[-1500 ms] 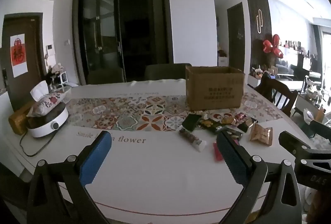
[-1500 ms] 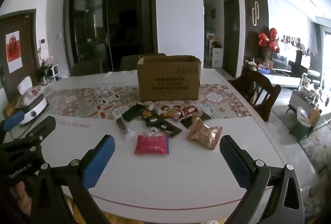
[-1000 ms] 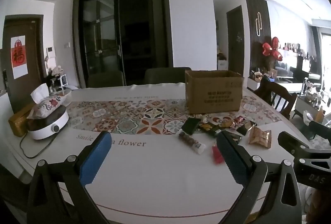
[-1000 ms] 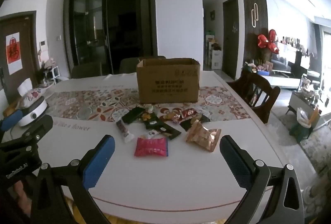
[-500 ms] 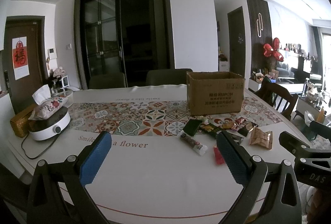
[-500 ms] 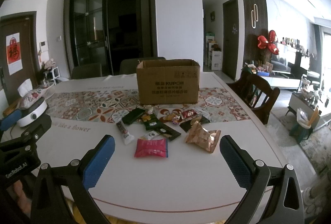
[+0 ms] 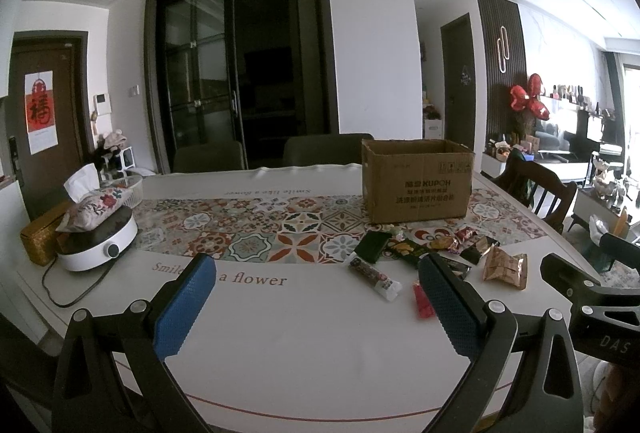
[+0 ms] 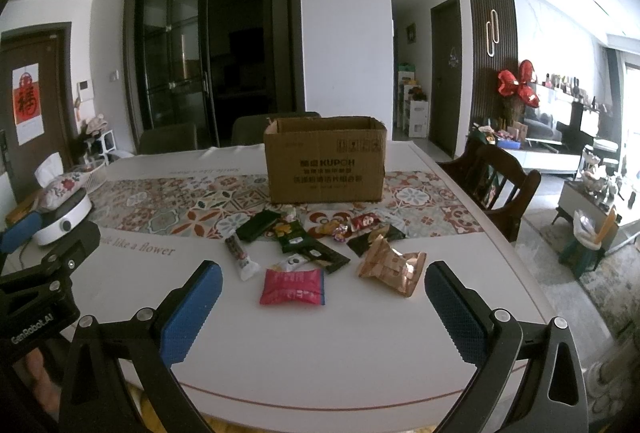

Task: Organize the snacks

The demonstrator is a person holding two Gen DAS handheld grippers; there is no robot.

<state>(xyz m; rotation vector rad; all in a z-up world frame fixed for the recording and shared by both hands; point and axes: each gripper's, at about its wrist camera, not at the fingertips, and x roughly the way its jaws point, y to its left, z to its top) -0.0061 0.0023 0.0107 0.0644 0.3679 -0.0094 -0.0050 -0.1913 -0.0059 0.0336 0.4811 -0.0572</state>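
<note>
Several snack packets lie scattered on the white table in front of an open cardboard box, also in the left wrist view. Nearest are a pink packet, a gold crinkled packet and a long white-ended bar; dark green packets lie behind them. My right gripper is open and empty, above the table's near edge, just short of the pink packet. My left gripper is open and empty, left of the snacks; the bar lies ahead of it.
A white round appliance with a floral tissue pouch on top and a trailing cord sits at the table's left. A patterned runner crosses the middle. A wooden chair stands at the right, dark chairs behind the table.
Both grippers have tilted up and drawn back slightly, so the table and box sit lower in view. Jaws stay open; no snack has moved.
</note>
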